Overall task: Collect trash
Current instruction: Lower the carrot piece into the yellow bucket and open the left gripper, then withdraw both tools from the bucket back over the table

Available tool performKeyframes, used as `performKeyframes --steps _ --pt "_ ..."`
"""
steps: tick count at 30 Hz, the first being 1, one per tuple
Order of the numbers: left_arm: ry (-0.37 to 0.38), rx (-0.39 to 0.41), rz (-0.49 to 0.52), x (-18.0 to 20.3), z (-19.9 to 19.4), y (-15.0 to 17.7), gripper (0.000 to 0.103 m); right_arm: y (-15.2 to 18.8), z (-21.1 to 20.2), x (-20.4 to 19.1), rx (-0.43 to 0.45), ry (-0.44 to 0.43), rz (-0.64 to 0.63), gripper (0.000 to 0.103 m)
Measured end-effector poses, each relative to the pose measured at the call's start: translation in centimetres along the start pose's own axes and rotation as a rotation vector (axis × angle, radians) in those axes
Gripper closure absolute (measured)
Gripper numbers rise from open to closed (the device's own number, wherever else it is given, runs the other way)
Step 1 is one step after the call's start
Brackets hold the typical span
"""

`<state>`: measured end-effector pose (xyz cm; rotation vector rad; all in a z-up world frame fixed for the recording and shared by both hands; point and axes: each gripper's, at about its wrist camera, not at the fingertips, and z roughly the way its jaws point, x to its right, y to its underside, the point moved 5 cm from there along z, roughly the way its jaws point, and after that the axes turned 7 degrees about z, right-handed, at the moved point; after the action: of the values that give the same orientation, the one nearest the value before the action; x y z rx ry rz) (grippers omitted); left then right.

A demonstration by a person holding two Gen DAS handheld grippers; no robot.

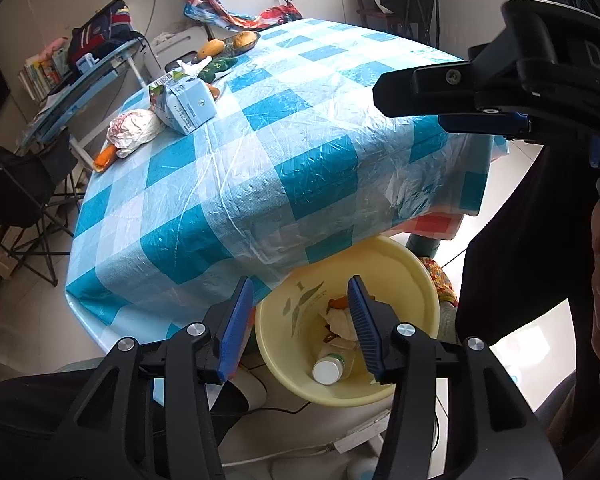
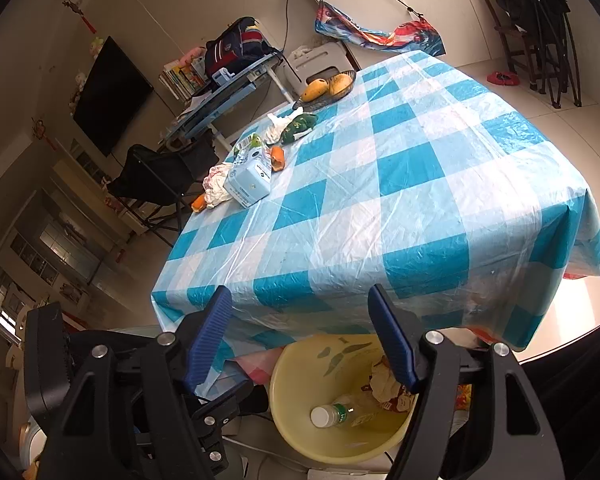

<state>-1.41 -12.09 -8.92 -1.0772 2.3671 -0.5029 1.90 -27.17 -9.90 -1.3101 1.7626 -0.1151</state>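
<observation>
A pale yellow bin (image 1: 424,280) (image 2: 284,384) stands on the floor by the table's near edge. Inside lie a white-capped plastic bottle (image 1: 332,368) (image 2: 332,414) and crumpled paper (image 1: 340,320) (image 2: 384,384). My left gripper (image 1: 300,328) hangs open over the bin with nothing between its blue pads. My right gripper (image 2: 302,336) is open too, above the bin's rim, and holds nothing. On the table's far left lie a light-blue carton (image 1: 184,100) (image 2: 248,182), a crumpled white wrapper (image 1: 132,130) (image 2: 216,186) and orange peel (image 1: 106,156) (image 2: 198,202).
A blue-and-white checked cloth (image 1: 300,152) (image 2: 400,200) covers the table. At its far edge are a green pouch (image 2: 298,126), a tissue (image 2: 278,126) and a basket of mangoes (image 2: 332,84). A black folding chair (image 2: 156,176) and a cluttered glass side table (image 2: 228,92) stand to the left.
</observation>
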Motion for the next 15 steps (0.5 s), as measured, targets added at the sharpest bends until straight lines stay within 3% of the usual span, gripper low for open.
performKeyframes --steps 15 --pt "-0.035 0.017 0.009 -0.25 -0.07 -0.17 0.047 0.09 0.17 -0.02 -0.004 0.001 -0.001 0.034"
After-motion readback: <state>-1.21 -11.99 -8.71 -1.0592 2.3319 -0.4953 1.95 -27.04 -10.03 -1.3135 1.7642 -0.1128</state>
